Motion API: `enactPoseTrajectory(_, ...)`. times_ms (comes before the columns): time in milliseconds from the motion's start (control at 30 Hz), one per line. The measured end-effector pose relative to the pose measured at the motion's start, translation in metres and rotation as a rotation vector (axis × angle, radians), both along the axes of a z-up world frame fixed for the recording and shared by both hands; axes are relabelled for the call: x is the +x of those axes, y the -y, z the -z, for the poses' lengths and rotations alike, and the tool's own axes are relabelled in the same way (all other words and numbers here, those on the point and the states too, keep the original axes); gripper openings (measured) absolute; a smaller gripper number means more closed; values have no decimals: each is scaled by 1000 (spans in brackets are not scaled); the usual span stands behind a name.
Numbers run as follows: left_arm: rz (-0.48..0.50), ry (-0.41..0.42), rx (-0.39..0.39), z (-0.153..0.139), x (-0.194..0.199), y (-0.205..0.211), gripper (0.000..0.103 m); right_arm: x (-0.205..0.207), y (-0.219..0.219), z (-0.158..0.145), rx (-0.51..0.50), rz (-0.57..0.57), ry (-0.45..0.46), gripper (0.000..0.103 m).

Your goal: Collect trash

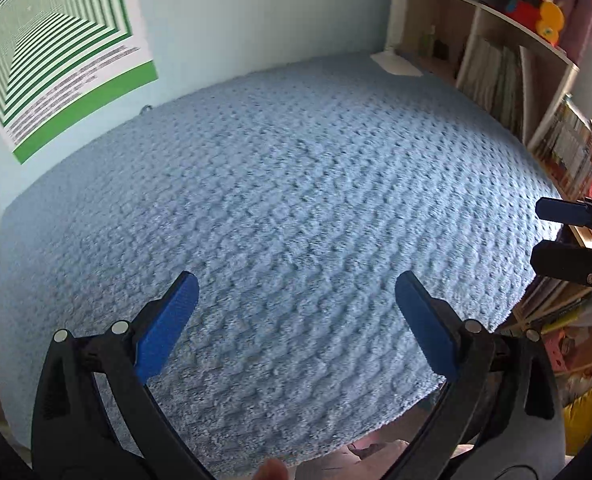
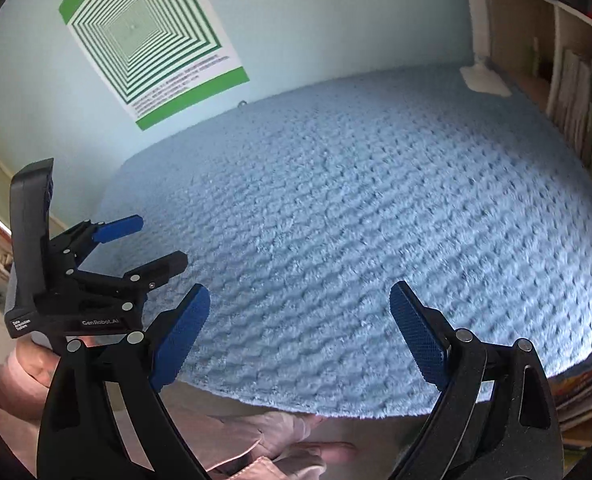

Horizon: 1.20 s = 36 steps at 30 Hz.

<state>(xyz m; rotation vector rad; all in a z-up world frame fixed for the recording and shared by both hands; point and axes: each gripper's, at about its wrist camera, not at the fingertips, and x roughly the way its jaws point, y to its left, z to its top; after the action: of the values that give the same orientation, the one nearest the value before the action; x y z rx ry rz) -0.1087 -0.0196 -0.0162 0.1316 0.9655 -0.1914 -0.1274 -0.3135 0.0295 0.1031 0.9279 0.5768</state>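
Up front in the left wrist view, the left gripper (image 1: 296,296) hovers with blue ribbed pads spread over a nubby blue blanket (image 1: 288,184); a white paper scrap (image 1: 396,65) lies at the blanket's far corner, beside the bookshelf (image 1: 496,64) holding books. From the right wrist view, the right gripper (image 2: 300,308) is likewise spread wide above the blanket (image 2: 356,200), the scrap (image 2: 484,76) at its far corner.

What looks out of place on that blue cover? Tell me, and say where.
Only one thing stands out: a white scrap, probably paper, lying at the far right corner of the blue cover, beside the bookshelf. The rest of the cover is bare. Both the left gripper and right gripper are open and empty.
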Motion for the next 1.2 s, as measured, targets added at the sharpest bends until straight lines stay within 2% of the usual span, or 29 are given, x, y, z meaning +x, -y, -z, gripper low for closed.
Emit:
enactPoseTrajectory(267,-204,6,-23,-1,-6,-67,96,18,-64,-17,-26,-154,38,91)
enactPoseTrajectory(567,-336,17,-62,-7,-8,-111,96,34,-106,-26,-45,-239,55,91)
enactPoseTrajectory(933,-394,47,-57,-10,-1,-136,96,51,-141,-33,-48,-275,76,91)
enactPoseTrajectory(1200,-396,46,-55,-9,9,-151,96,64,-154,-29,-43,-230,72,91)
